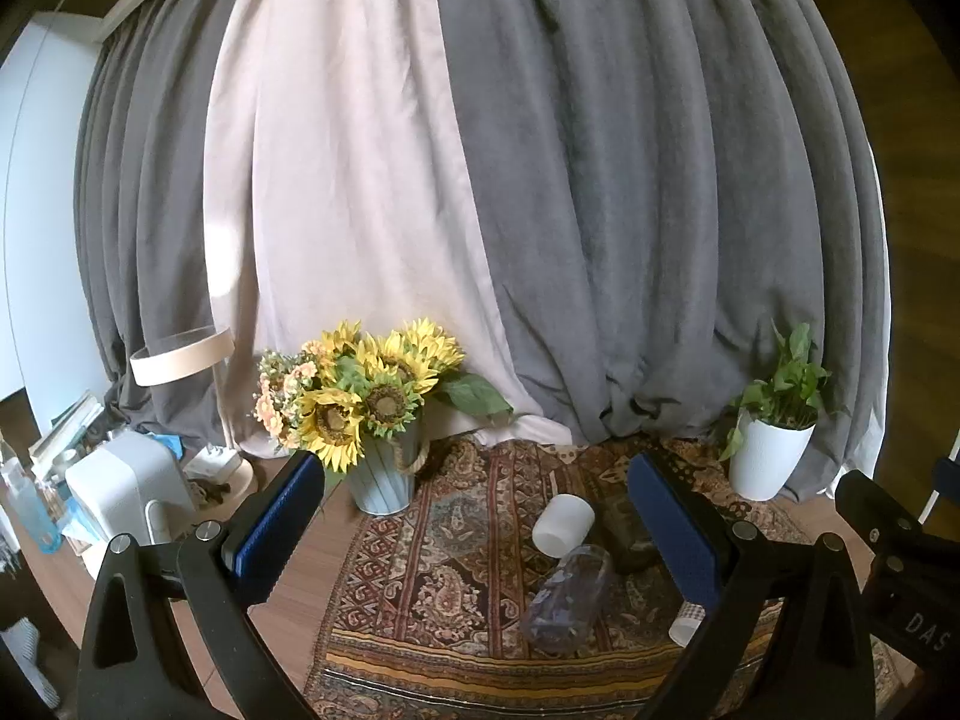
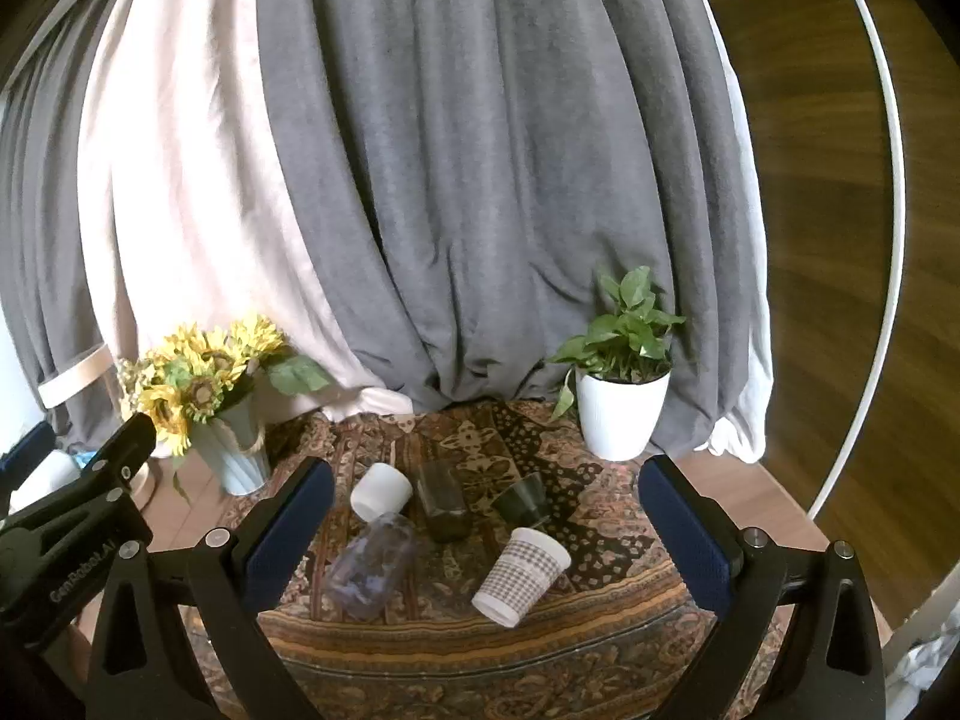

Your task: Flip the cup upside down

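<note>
Both grippers, left gripper [image 1: 474, 510] and right gripper [image 2: 486, 516], hover with fingers spread, holding nothing. Checked paper cup [image 2: 521, 576] lies on its side between right fingers, just ahead. Judgement: pinch mid-wall lightly, avoid crushing, clear lilac tumbler [image 2: 372, 567], rotate rim down onto rug [image 2: 600, 546].

Both grippers stand wide open above the near edge of the rug [image 2: 600, 594]. Ahead of the right gripper [image 2: 486, 522], five tipped cups crowd together: checked cup [image 2: 521, 576] nearest, clear cup [image 2: 372, 567] to its left. Bare rug lies right of them. Sunflower vase [image 2: 237, 450] and potted plant [image 2: 621, 414] flank the far edge.
</note>
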`<state>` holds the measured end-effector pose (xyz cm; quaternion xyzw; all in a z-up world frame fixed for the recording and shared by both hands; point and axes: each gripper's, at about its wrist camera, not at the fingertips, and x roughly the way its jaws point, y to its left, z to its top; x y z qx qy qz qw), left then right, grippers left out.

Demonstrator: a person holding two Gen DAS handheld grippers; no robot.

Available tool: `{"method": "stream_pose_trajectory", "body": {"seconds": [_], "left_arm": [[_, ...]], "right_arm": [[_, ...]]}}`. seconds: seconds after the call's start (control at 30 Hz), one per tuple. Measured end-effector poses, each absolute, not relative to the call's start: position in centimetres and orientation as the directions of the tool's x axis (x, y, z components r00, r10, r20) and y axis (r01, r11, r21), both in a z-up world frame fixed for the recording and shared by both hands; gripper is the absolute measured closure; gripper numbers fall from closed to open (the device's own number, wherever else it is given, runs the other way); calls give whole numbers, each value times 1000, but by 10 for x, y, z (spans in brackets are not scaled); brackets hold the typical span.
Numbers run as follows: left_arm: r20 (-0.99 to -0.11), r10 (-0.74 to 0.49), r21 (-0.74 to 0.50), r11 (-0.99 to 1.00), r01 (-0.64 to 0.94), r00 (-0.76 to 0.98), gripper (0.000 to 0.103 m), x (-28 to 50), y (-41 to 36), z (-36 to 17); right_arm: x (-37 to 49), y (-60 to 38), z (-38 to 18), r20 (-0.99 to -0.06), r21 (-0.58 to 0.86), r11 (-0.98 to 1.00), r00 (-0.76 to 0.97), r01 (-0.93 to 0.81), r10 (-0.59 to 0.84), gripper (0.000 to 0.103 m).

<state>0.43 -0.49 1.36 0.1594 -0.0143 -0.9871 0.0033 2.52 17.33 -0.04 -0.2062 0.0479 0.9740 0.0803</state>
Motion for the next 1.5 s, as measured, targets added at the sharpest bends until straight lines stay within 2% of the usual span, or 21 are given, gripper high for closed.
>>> {"method": "stream_pose_trajectory", "body": {"seconds": [1.5], "left_arm": [[-317,-10,31,-1000,0,-948,0,3,-5,8]], "right_arm": [[23,173,-1,-408,54,-984,-903,-171,135,1]]}}
